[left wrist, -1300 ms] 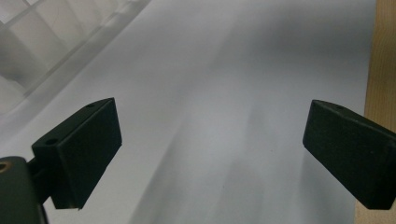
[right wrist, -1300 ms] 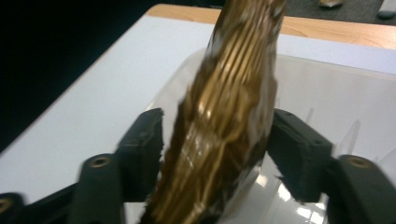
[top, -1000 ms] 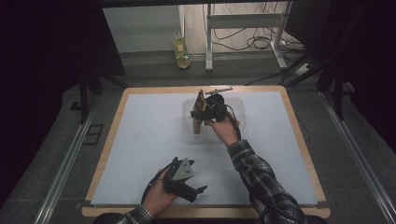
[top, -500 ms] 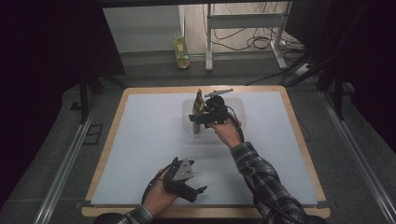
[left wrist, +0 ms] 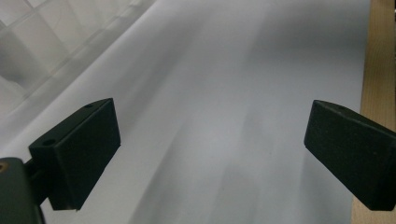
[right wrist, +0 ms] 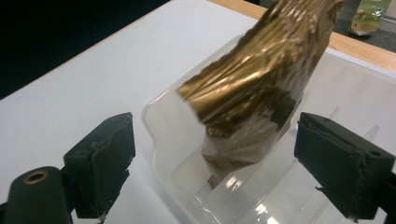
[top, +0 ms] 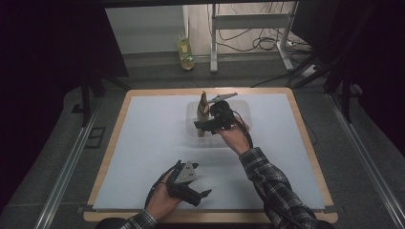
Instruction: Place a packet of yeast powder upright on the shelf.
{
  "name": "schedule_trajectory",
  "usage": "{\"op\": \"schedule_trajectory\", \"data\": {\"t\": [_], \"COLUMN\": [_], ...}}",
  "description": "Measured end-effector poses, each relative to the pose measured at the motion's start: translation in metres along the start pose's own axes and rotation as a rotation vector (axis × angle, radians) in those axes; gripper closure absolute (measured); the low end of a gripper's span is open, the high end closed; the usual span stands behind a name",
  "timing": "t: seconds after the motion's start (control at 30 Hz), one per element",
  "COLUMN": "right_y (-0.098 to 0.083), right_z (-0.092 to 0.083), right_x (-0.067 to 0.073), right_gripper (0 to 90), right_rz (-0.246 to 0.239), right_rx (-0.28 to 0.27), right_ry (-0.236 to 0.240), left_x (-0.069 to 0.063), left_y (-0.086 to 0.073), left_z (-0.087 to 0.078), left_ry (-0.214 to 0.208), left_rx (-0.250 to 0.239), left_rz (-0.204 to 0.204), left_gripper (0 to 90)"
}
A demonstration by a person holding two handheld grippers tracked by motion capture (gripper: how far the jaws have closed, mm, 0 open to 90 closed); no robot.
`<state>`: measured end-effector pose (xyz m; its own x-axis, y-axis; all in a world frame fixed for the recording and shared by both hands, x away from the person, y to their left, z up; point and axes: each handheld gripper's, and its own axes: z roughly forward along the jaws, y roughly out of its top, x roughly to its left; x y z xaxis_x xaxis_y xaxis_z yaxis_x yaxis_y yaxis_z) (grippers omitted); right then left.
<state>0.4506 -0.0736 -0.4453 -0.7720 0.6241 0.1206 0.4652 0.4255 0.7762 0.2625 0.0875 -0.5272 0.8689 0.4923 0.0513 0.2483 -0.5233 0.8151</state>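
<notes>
The right gripper [top: 203, 125] hangs over the clear plastic container [top: 241, 110] at about twelve o'clock on the white mat [top: 143, 143]. Its jaws have just been opening and stand wide apart, released, with the gold foil packet [right wrist: 261, 88] between them but touched by neither pad [right wrist: 100, 161]. The packet stands on end inside the container, leaning a little, its crinkled top at roughly one o'clock in the right gripper view — what it rests against I cannot quite make out through the glare. Down at six o'clock, near the table's wooden edge [top: 114, 217], the left gripper [top: 203, 194] sits in the person's hand, jaws spread and empty — nothing but bare mat between them in the left gripper view.
</notes>
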Motion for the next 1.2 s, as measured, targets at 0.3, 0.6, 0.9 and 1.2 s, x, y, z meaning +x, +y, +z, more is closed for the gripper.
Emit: {"op": "schedule_trajectory", "data": {"t": [0.3,0.6,0.9,1.2], "right_y": [-0.006,-0.014,-0.024,-0.034], "right_z": [-0.008,-0.015,-0.023,-0.033], "right_x": [0.004,0.006,0.011,0.011], "right_gripper": [12.1,10.7,10.4,10.0], "right_rz": [-0.026,-0.021,-0.060,-0.091], "right_rx": [0.013,0.023,0.039,0.063], "right_ry": [0.003,0.023,0.019,0.005], "left_x": [-0.001,0.000,0.000,0.000], "left_y": [0.000,-0.001,-0.001,-0.002], "left_z": [0.000,0.000,-0.001,-0.002], "left_ry": [0.005,0.013,0.014,0.019], "left_rx": [0.004,0.007,0.001,0.005], "left_rz": [0.004,0.006,0.001,0.007], "left_gripper": [3.1,2.9,2.9,2.8]}}
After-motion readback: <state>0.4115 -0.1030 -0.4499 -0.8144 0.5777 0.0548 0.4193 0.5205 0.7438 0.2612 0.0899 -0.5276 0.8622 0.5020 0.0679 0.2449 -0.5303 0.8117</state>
